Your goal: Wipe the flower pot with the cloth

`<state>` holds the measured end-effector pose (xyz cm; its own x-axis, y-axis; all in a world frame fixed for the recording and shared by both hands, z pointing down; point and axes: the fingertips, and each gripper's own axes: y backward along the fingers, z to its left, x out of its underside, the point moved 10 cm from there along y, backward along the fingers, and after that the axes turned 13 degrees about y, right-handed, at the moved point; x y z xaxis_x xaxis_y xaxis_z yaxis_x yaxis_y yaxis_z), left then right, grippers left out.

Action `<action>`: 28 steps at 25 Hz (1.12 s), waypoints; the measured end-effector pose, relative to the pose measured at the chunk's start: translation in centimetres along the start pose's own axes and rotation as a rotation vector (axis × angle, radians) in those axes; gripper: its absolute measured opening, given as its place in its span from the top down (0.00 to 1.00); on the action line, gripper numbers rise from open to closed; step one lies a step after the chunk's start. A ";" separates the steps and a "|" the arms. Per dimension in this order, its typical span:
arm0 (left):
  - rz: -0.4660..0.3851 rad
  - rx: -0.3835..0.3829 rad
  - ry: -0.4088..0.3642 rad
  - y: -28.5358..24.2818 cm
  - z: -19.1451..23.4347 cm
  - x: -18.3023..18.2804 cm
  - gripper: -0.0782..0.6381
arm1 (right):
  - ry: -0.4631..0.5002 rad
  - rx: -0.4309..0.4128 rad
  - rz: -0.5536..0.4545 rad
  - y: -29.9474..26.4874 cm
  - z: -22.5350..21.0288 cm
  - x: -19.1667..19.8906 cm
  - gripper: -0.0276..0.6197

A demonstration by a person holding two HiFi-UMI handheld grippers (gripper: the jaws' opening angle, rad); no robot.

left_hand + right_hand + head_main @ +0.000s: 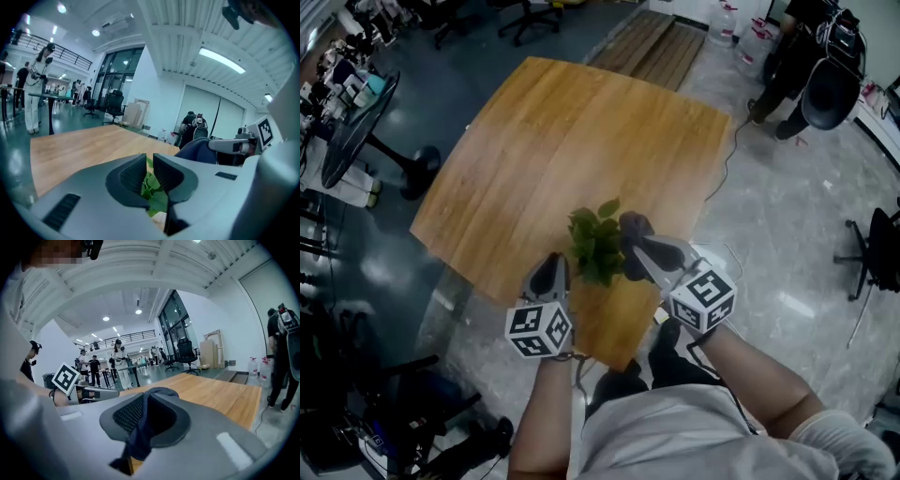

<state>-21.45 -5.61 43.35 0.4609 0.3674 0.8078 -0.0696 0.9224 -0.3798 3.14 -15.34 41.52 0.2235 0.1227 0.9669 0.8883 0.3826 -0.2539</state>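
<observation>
A small plant with green leaves (592, 246) stands near the front edge of the wooden table (562, 141); its flower pot is hidden under the leaves and the grippers. My left gripper (553, 265) sits at the plant's left side. In the left gripper view its jaws (148, 173) stand only a narrow slit apart, clamped at the pot, with leaves (153, 190) showing through the slit. My right gripper (636, 246) is at the plant's right side, shut on a dark blue-grey cloth (633, 225) that hangs bunched between its jaws (140, 432).
The table's front corner (623, 361) is just below the plant, close to the person's body. A standing fan (356, 131) is at the left on the floor. Water bottles (727, 23) and a standing person (797, 56) are at the back right. A cable (722, 169) hangs off the table's right edge.
</observation>
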 end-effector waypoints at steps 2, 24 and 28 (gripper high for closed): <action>-0.034 0.030 -0.024 1.8 -1.0 -1.7 0.84 | 0.028 0.002 -0.021 0.8 1.1 -2.0 0.89; -0.217 0.296 -0.183 15.5 -9.7 -17.7 0.88 | 0.165 0.115 -0.224 6.6 10.1 -21.0 0.89; -0.223 0.346 -0.175 16.2 -10.8 -18.1 0.88 | 0.172 0.121 -0.248 7.1 10.7 -22.4 0.89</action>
<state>-21.34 1.40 17.69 0.3435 0.1427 0.9283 -0.2909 0.9559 -0.0392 0.16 -5.54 17.82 0.0795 -0.1404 0.9869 0.8722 0.4892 -0.0007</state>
